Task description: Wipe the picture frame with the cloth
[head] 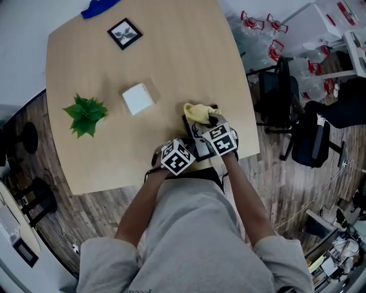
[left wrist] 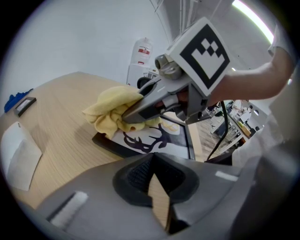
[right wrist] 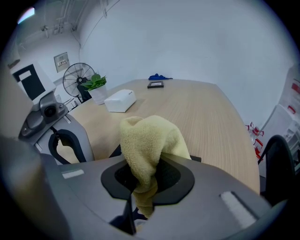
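Beyond the picture frame (left wrist: pixel 140 140), a white rounded box (head: pixel 138 98) sits on the bare counter (head: pixel 189 57). Farther beyond, and off to the frame's left, is a small green plant (head: pixel 85 113) with spiky, star-shaped leaves. A smaller black-bordered frame (head: pixel 124 33) and a crumpled blue thing (head: pixel 98 7) lie well beyond the picture frame, at the far rim. To the picture frame's right, off the counter, stands a dark office chair (head: pixel 280 97).

The picture frame lies flat at the counter's near edge. It is a black rectangle around a white print of a dark antlered deer. The cloth (head: pixel 197 112), yellow, nubbly and bunched, rests on the frame's far end and hides that part of the print.

The right hand-held gripper (left wrist: pixel 129 116) pinches the cloth between its jaws. The left hand-held gripper (left wrist: pixel 157 183) sits just short of the frame's near side. Its dark ribbed jaws seem parted only a crack, with pale wood grain showing through the gap and nothing held.
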{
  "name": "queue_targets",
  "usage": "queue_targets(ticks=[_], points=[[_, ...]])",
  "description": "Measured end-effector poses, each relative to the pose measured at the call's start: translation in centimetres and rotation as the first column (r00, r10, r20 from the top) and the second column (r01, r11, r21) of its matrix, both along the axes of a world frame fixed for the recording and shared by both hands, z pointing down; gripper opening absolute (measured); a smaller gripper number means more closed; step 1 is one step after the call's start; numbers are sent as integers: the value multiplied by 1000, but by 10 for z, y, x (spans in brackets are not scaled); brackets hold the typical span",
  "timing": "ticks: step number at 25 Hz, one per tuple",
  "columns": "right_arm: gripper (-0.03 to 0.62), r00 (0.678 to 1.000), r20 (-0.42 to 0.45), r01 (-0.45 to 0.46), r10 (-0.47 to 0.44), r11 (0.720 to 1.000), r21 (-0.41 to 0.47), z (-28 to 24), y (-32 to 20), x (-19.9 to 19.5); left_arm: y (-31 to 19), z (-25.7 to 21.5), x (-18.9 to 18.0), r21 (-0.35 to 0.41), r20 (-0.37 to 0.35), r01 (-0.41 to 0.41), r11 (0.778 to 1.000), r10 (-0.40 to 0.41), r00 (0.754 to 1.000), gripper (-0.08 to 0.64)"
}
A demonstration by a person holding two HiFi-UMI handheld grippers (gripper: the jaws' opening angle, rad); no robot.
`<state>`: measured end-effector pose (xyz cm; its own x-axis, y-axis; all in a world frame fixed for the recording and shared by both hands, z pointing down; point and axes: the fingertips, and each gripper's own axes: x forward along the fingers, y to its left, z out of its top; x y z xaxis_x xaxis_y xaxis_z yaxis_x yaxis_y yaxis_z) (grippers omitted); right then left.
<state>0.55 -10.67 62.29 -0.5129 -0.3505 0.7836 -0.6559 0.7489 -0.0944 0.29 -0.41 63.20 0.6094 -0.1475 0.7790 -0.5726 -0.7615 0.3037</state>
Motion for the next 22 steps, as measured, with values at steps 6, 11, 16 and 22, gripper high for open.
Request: queue_targets(ticks=[6,11,16,22], points=[[51,1000,10,-11,11,1000,20,-9,-13,-8,0,0,-1,-3,-7,1,1000,-1,1000,52],[51,1000,15,-2,1,1000,28,-4,-25,-20,0,0,-1,-1,-11,0,1000,0,1000,52],[51,999,-20,48,-48,999,1,-3,-23,-31,-1,-1,-1,8,-14,7,1000,-7,1000,52],[51,997,-2,72,-72,997,-5,-2,-15,-47,-1,-1,-1,13,-20,13,1000,-13,1000,52]])
